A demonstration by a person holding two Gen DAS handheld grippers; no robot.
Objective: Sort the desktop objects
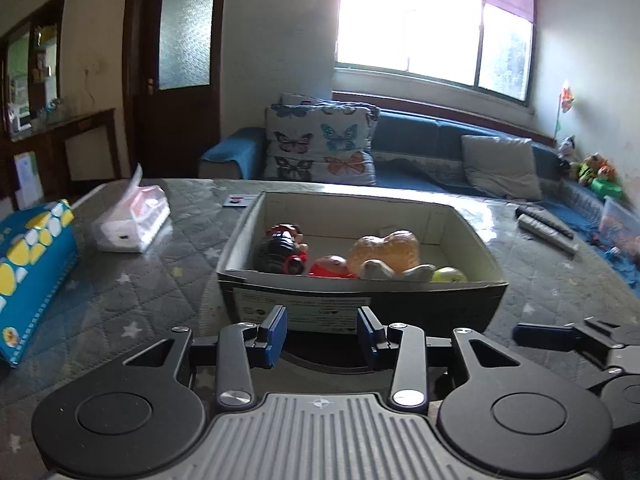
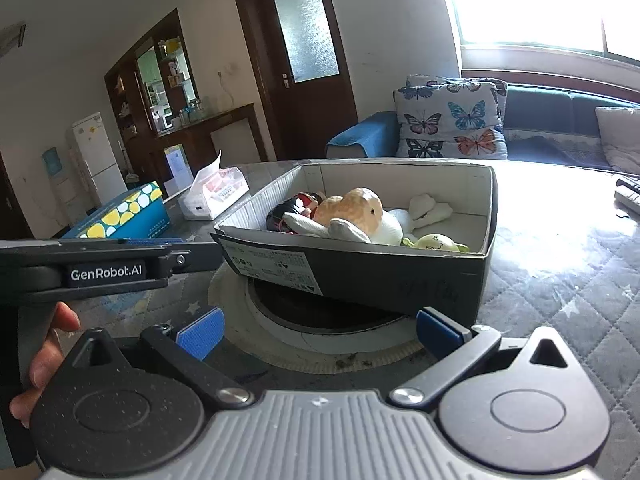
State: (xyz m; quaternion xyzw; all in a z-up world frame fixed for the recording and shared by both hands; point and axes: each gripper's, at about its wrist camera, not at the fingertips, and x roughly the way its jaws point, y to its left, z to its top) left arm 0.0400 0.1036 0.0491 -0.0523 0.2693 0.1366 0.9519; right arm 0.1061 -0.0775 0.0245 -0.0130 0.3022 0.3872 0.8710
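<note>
A dark cardboard box (image 1: 440,216) (image 2: 360,272) stands on the table and holds several toys: an orange plush (image 1: 384,254) (image 2: 356,210), a black-and-red toy (image 1: 280,254) (image 2: 294,206), a red toy (image 1: 330,266), a yellow-green one (image 1: 448,276) (image 2: 434,242) and a white plush (image 2: 428,206). My left gripper (image 1: 322,334) is open and empty just before the box's near wall. My right gripper (image 2: 320,328) is wide open and empty, near the box's front corner. The left gripper also shows in the right wrist view (image 2: 192,250), the right gripper in the left wrist view (image 1: 560,336).
A blue box with yellow and white dots (image 1: 28,268) (image 2: 124,216) and a tissue pack (image 1: 132,220) (image 2: 216,194) lie at the left. Remote controls (image 1: 546,228) (image 2: 628,192) lie at the right. A round inset (image 2: 320,320) sits under the box. A sofa stands behind the table.
</note>
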